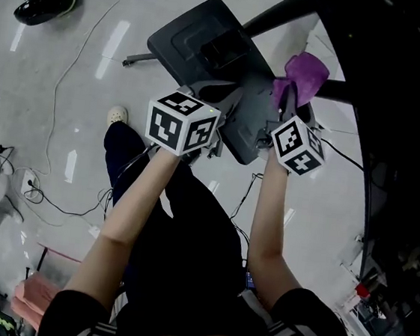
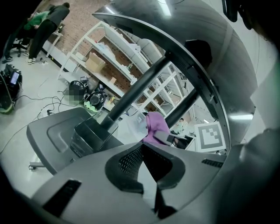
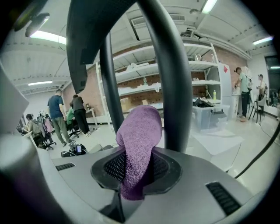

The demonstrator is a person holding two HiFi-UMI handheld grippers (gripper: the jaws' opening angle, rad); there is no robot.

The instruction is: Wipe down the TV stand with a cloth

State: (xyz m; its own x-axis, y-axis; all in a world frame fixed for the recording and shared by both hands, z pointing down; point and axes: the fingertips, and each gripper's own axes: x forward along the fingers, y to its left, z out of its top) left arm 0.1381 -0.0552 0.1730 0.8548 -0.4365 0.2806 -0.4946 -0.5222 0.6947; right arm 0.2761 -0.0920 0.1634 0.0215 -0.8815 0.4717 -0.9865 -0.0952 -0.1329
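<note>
My R gripper [image 3: 137, 169] pinched the purple cloth [image 3: 139, 131] by its lower end. The cloth's long axis ran out along the jaws, free end pointing up and away from me, just beside a pole [image 3: 175, 78] of the TV stand [image 1: 187, 37]. My L gripper [image 2: 146, 171] had jaws apart, w/ nothing between them.

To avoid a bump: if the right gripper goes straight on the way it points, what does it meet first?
Probably the thick dark pole of the stand, just behind the purple cloth that the right gripper holds. The cloth would touch it first, though depth is unclear.
</note>
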